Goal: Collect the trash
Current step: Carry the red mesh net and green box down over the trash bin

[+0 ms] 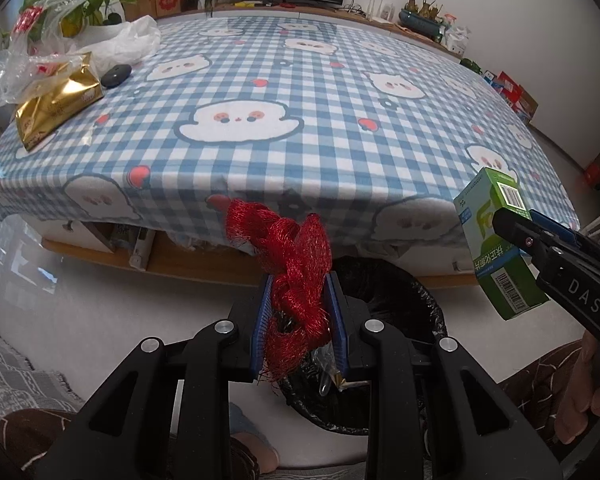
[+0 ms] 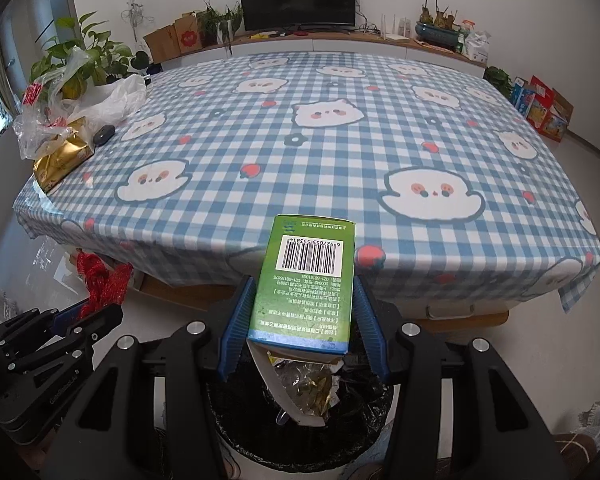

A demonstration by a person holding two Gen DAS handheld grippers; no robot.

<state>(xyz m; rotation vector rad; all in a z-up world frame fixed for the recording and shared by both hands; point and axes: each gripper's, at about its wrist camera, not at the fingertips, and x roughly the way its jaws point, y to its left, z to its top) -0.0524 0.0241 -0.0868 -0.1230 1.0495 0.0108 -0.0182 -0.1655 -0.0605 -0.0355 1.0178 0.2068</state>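
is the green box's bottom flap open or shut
Open. In the right wrist view the green box has its white end flap hanging loose over the black-lined bin.

Trash bin (image 2: 376,412) mostly hidden behind gripper; box (image 2: 306,280) print unreadable.

Checked table (image 2: 340,168): gold pack (image 2: 60,160), plastic bags (image 2: 112,96), black mouse (image 2: 103,134).
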